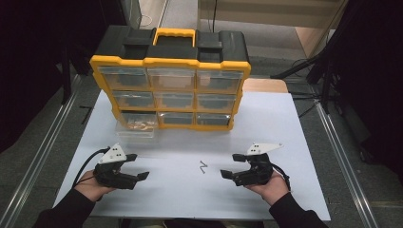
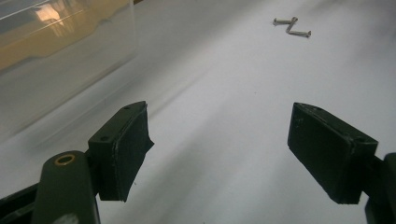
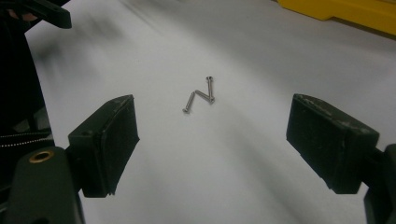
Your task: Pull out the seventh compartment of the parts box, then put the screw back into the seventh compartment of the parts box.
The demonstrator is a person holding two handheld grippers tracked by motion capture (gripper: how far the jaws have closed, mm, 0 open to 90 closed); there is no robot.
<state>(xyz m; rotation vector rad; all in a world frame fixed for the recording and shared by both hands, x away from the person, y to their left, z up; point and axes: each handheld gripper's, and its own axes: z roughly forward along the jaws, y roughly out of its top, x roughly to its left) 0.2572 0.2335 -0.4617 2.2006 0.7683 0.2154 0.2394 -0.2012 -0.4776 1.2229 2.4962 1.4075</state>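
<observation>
Screws (image 3: 200, 96) ahead of right gripper (image 3: 212, 144)

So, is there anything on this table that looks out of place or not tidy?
Yes, two things. Three small screws lie loose on the white table in a zigzag, between the open left gripper and the open right gripper. Also, the bottom-left drawer of the yellow organizer is pulled out, unlike the others.

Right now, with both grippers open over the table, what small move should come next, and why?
Probably ease the right gripper forward and down onto the screws. Its jaws stand wide open and empty, the three screws lie bunched on the bare table just ahead of them, and a drawer of the yellow organizer is pulled out, seemingly ready for them.
</observation>
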